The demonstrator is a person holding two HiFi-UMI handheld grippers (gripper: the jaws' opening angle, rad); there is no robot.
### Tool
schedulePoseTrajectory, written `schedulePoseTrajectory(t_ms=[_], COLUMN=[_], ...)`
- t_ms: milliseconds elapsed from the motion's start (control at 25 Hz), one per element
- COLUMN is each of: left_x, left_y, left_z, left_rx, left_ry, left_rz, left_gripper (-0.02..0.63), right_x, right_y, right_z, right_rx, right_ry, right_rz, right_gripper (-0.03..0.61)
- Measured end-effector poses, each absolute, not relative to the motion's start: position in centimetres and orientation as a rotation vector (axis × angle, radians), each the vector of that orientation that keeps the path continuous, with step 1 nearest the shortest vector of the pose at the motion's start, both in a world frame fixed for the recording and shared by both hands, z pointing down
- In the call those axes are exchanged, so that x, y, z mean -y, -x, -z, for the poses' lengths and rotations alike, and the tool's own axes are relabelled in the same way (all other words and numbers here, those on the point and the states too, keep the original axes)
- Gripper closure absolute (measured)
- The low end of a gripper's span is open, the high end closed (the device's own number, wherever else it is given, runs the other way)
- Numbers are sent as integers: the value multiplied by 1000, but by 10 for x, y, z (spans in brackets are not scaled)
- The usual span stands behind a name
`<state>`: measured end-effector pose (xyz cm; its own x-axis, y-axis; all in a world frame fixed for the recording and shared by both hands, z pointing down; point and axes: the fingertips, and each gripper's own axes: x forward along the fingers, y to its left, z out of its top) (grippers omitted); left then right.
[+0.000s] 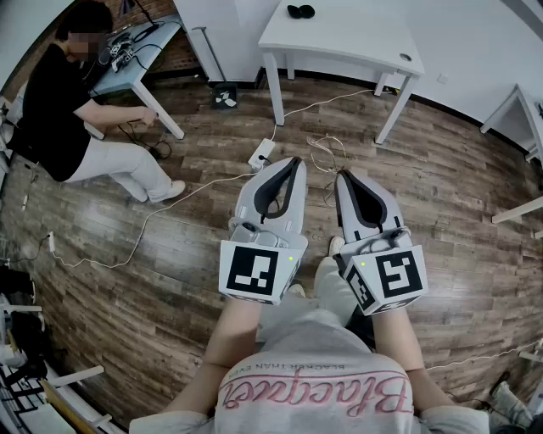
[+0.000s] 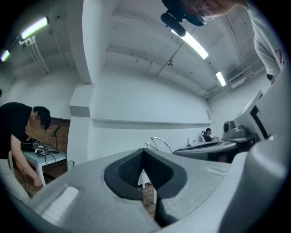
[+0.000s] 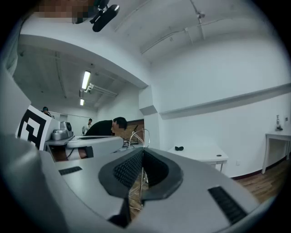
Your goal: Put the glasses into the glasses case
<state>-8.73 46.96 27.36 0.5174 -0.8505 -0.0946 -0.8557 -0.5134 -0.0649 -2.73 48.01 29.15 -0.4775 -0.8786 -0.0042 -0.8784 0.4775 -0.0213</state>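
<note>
Head view: case [image 1: 300, 11] beyond hand-held grippers [image 1: 295, 160] [image 1: 342, 175]

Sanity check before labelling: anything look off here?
The left gripper and right gripper are shut and empty, held over the floor, away from any table. Only a small dark object lies on the far white table. Loose cables trail across the floor.

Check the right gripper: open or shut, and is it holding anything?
Shut and empty. In the right gripper view, the right gripper has its dark pads meeting at the tip, with nothing clamped between them.
</note>
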Motion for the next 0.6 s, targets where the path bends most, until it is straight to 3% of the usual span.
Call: schedulePoseTrajectory(t_ms=[600], left_x=[-413], left_y=[53], left_z=[-281], left_rx=[-1508], left_ry=[2642], left_rz=[-52], left_gripper=[609], right_x=[-421], right_y=[-5], right_z=[-293], right_rx=[-2690], right_ry=[1544], right_rz=[92], right_gripper=[566])
